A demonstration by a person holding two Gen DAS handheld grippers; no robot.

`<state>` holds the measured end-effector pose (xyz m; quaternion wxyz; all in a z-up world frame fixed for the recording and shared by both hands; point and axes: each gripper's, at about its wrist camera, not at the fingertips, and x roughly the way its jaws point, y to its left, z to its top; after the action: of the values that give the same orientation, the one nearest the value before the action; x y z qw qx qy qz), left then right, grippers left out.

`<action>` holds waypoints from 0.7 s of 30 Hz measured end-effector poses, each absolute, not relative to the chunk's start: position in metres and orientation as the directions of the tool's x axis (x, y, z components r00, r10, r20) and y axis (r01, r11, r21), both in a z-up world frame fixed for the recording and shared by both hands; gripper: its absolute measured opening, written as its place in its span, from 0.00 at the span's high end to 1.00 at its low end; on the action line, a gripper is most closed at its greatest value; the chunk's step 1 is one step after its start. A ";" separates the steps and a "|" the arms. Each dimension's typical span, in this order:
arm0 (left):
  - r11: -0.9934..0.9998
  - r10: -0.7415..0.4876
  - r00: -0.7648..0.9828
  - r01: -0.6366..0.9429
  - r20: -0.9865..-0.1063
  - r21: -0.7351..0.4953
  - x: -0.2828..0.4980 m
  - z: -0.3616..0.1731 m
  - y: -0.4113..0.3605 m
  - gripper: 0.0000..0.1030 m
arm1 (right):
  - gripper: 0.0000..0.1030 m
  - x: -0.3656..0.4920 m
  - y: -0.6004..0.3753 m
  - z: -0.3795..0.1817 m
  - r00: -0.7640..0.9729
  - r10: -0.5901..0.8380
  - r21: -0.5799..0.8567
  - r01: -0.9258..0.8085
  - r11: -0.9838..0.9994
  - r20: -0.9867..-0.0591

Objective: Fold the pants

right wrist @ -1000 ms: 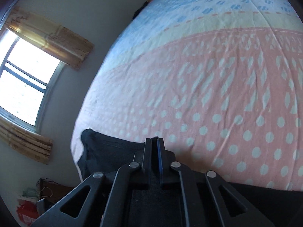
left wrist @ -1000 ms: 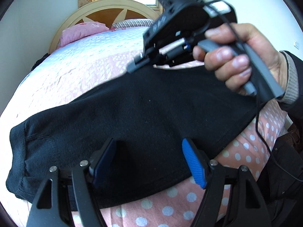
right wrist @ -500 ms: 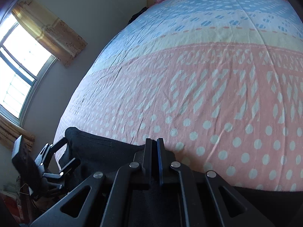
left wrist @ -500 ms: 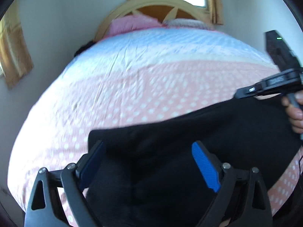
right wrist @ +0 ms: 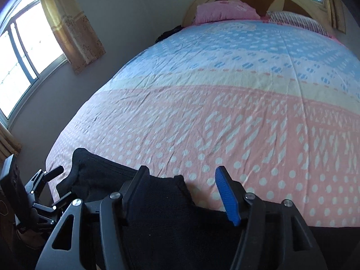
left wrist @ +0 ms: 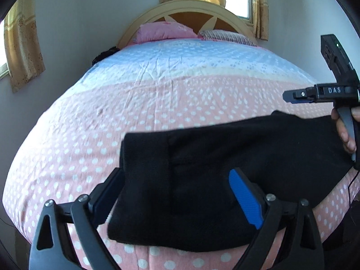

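- One pair of black pants lies folded into a compact oblong at the near edge of a bed, on the pink dotted part of its cover, with layered edges showing along the left end.
- Both hand-held tools stand over it and grip nothing: the left gripper has its jaws spread wide, having just opened further, with the left end of the bundle lying below and between the pads and not pressed by them.
- Over at the other end, the right gripper has just let its jaws come apart; black cloth lies under the dark pad, the blue pad sits over bare cover, and neither pinches the fabric.
- Seen from the left wrist, the right tool hangs above the far end of the bundle, a person's hand on its trigger.
- Judging by the stacked layers and both releases, the fold looks finished or nearly so; at most a last halving or smoothing may remain.
- Beyond the pants the cover runs bare to a pink pillow, a striped pillow and a curved headboard beneath curtained windows.
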<state>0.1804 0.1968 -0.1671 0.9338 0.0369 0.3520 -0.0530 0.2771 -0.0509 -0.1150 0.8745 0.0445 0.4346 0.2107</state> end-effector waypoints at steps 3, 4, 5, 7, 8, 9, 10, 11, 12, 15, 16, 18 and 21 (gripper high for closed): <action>0.993 -0.053 0.770 0.107 -0.635 0.046 0.190 -0.154 0.201 0.01 | 0.40 0.260 -0.051 -0.108 0.524 0.440 0.275 -0.364 0.890 -0.730; 0.995 -0.035 0.770 0.088 -0.637 0.052 0.195 -0.154 0.203 0.01 | 0.40 0.253 -0.050 -0.109 0.508 0.454 0.282 -0.381 0.881 -0.733; 0.996 -0.017 0.765 0.070 -0.644 0.057 0.200 -0.155 0.205 0.01 | 0.40 0.246 -0.048 -0.111 0.491 0.463 0.283 -0.397 0.873 -0.738; 0.997 0.012 0.742 0.041 -0.671 0.063 0.211 -0.168 0.209 0.01 | 0.40 0.233 -0.045 -0.122 0.454 0.468 0.281 -0.420 0.863 -0.758; 0.997 0.036 0.723 0.022 -0.690 0.075 0.216 -0.176 0.211 0.01 | 0.40 0.228 -0.046 -0.129 0.436 0.469 0.283 -0.426 0.859 -0.768; 0.995 0.067 0.698 0.002 -0.713 0.096 0.220 -0.186 0.213 0.01 | 0.40 0.224 -0.047 -0.139 0.414 0.465 0.286 -0.423 0.860 -0.783; 0.995 0.077 0.676 -0.008 -0.733 0.097 0.220 -0.195 0.216 0.00 | 0.40 0.222 -0.049 -0.150 0.392 0.451 0.283 -0.415 0.865 -0.802; 0.998 0.052 0.678 -0.018 -0.733 0.055 0.219 -0.199 0.221 0.00 | 0.40 0.221 -0.051 -0.162 0.379 0.428 0.269 -0.406 0.873 -0.820; 0.999 0.038 0.682 -0.031 -0.731 0.024 0.218 -0.197 0.226 0.00 | 0.39 0.216 -0.053 -0.163 0.407 0.437 0.257 -0.425 0.868 -0.803; 0.999 0.037 0.667 -0.041 -0.744 0.013 0.215 -0.194 0.228 0.00 | 0.40 0.203 -0.060 -0.155 0.439 0.423 0.226 -0.433 0.873 -0.793; 0.999 0.047 0.671 -0.045 -0.740 0.023 0.211 -0.193 0.226 0.00 | 0.40 0.199 -0.064 -0.151 0.448 0.426 0.228 -0.430 0.874 -0.786; 0.999 0.042 0.692 -0.033 -0.721 0.027 0.202 -0.185 0.220 0.00 | 0.40 0.190 -0.079 -0.146 0.464 0.423 0.224 -0.423 0.878 -0.778; 1.000 0.028 0.724 -0.020 -0.689 0.021 0.191 -0.171 0.207 0.00 | 0.40 0.178 -0.108 -0.143 0.484 0.364 0.178 -0.387 0.905 -0.796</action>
<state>0.1913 0.2071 -0.1705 0.9284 0.0059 0.3714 0.0130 0.1782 -0.1080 -0.1428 0.8612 -0.0129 0.4589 0.2180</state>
